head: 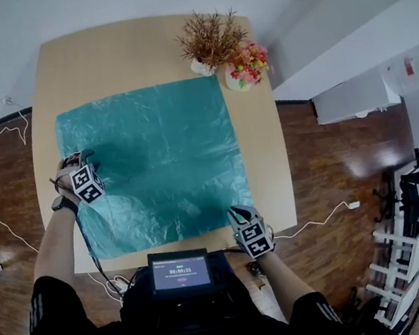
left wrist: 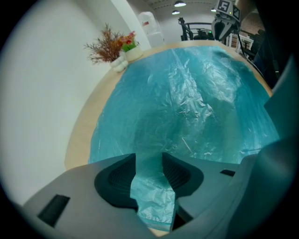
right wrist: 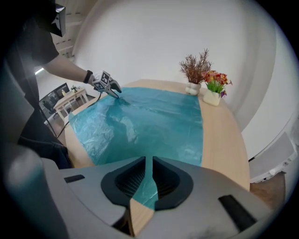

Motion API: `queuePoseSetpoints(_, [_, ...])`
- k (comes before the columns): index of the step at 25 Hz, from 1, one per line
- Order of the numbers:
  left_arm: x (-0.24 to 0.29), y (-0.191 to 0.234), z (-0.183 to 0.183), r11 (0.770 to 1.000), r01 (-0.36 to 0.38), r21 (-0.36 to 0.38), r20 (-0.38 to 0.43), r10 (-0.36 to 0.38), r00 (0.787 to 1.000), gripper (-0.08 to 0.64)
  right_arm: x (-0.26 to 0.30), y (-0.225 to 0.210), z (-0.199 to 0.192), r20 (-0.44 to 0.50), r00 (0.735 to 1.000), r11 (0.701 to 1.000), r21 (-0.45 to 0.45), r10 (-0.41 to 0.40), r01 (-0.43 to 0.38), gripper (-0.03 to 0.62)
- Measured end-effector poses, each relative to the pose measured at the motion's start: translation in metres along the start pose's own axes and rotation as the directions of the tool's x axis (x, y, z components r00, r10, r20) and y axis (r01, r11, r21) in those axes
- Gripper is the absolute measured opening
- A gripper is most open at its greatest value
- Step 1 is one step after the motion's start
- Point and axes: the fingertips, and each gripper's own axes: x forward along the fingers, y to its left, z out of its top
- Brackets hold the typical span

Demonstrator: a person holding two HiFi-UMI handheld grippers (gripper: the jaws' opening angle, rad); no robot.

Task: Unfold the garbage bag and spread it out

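Note:
A teal garbage bag (head: 154,163) lies spread nearly flat over the light wooden table (head: 100,62), with wrinkles in it. My left gripper (head: 75,156) is at the bag's left edge; in the left gripper view (left wrist: 148,170) a loose fold of bag (left wrist: 154,196) hangs in the gap between its parted pads. My right gripper (head: 237,213) is at the bag's near right corner; in the right gripper view (right wrist: 148,179) a thin strip of the bag's corner (right wrist: 149,189) lies in a narrow gap between its pads. Neither gripper's pads press on the bag.
A dried-plant vase (head: 210,42) and a pot of flowers (head: 245,64) stand at the table's far right corner, just beyond the bag. A small screen (head: 180,272) sits at my chest. A white cable (head: 319,220) runs over the wooden floor on the right.

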Motion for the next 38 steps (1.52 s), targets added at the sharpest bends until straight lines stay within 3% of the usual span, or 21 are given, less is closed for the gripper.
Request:
queuePoseSetpoints(3, [0.006,0.012,0.004,1.0,-0.002,0.028,-0.01,0.002,1.0,0.187,0.01,-0.003,0.002,-0.002,1.0,1.0,-0.025,-0.013,0.013,0.074])
queuePoseSetpoints(10, [0.024,0.031,-0.006,0.996,0.005,0.087,-0.051,0.0,0.999,0.193,0.041,0.012,-0.025,-0.113,0.994,0.996,-0.091,-0.01,0.0,0.074])
queuePoseSetpoints(16, [0.023,0.035,-0.007,0.997,-0.002,0.076,-0.033,0.005,0.999,0.203,0.048,0.018,-0.034,-0.137,0.99,0.994,-0.109,-0.016,0.001,0.075])
queuePoseSetpoints(21, [-0.005,0.045,-0.007,0.999,-0.045,0.026,0.017,0.045,0.999,0.213,0.049,0.015,-0.039,-0.133,0.991,0.995,-0.1,0.004,-0.018,0.083])
queuePoseSetpoints(26, [-0.058,0.034,-0.021,0.992,-0.07,-0.104,0.084,0.079,0.993,0.215,0.048,0.014,-0.037,-0.138,0.99,0.995,-0.098,-0.004,-0.01,0.082])
queuePoseSetpoints(29, [-0.089,-0.009,-0.022,0.981,-0.006,-0.194,0.138,0.033,0.99,0.215,0.047,0.014,-0.039,-0.138,0.99,0.995,-0.098,-0.008,-0.005,0.08])
queuePoseSetpoints(32, [-0.105,-0.06,-0.031,0.969,0.037,-0.246,0.142,-0.001,0.99,0.215,0.048,0.016,-0.038,-0.147,0.989,0.994,-0.105,-0.004,-0.011,0.078])
queuePoseSetpoints(34, [-0.109,-0.095,-0.04,0.948,0.069,-0.31,0.133,-0.029,0.991,0.215,0.049,0.016,-0.037,-0.155,0.988,0.993,-0.114,0.006,-0.024,0.078])
queuePoseSetpoints(38, [-0.111,-0.157,-0.049,0.877,0.163,-0.451,0.15,-0.105,0.983,0.215,0.05,0.016,-0.037,-0.16,0.987,0.99,-0.134,0.021,-0.042,0.078])
